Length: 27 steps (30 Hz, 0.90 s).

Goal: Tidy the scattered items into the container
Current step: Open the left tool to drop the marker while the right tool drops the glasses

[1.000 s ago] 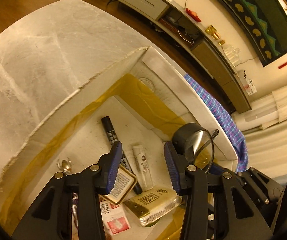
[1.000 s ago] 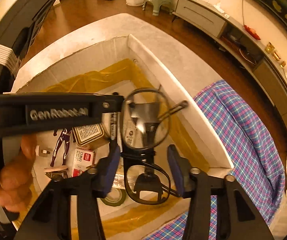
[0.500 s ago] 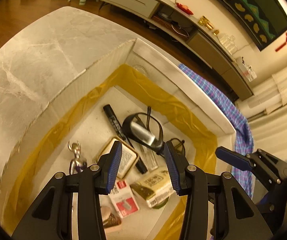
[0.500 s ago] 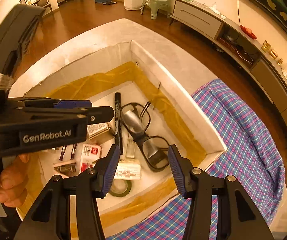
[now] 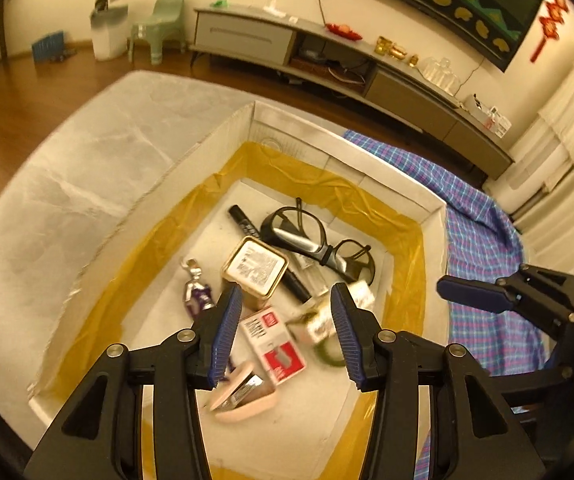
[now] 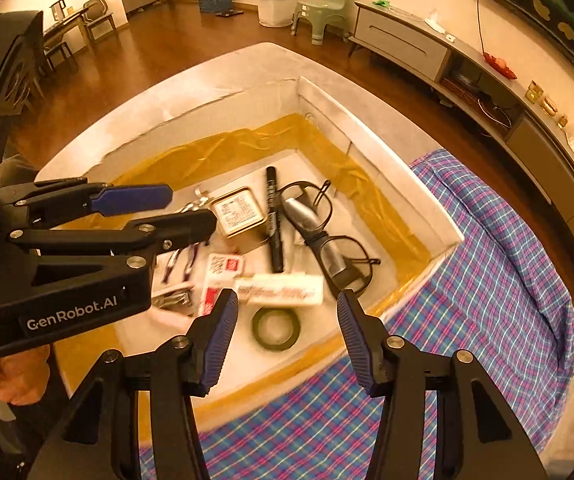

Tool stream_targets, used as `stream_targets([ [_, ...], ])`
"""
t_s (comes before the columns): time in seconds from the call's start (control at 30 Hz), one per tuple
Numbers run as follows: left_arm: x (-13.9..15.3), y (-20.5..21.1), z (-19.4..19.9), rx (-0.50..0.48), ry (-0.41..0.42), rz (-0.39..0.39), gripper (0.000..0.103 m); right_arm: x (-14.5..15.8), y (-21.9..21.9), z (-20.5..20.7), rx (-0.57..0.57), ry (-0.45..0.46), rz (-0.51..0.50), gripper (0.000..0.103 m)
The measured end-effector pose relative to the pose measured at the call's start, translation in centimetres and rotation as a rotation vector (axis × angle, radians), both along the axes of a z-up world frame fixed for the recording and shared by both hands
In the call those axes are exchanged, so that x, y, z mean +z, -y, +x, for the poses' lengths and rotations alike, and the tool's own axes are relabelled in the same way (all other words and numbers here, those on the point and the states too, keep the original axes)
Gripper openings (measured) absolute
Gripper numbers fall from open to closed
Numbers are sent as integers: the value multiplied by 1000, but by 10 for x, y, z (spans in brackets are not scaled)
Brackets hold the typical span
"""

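A white cardboard box lined with yellow tape holds the items. Black glasses lie inside over a black marker. A gold tin, a red-and-white packet, a green tape roll, a purple figure and a pink case also lie in it. My left gripper is open and empty above the box. My right gripper is open and empty above the box's near edge.
The box stands on a grey marble table. A blue plaid cloth covers the table to the right of the box. A long low cabinet runs along the far wall, beyond wooden floor.
The glasses left my right gripper and now lie in the box. Both grippers have risen and pulled back from the box, staying open.
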<state>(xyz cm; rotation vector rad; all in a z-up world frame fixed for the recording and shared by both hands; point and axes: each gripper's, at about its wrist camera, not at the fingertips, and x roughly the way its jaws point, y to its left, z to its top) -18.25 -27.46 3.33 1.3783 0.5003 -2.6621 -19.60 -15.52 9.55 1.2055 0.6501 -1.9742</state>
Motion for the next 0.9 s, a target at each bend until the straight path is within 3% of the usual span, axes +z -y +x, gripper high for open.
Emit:
stream_targets([
  [0.3,19,-27,63,-40,-59,-137,56,13,-22,56,38,-48,-44,61],
  [0.6,21,-46,124,-27,-66,-117,59,14,-43,112,76,-146,-45,64],
  [0.73,28,-51,144,9,-102,-146,67,6,-52,123,72,-149,-51,65],
  [0.83,33,-55,153,31,-119,-198,67,0,-57,127,61,-130,-68,65],
  [0.9,33,-58,157,32,-117,-191,67,-2,-60,130,58,-122,-81,65],
])
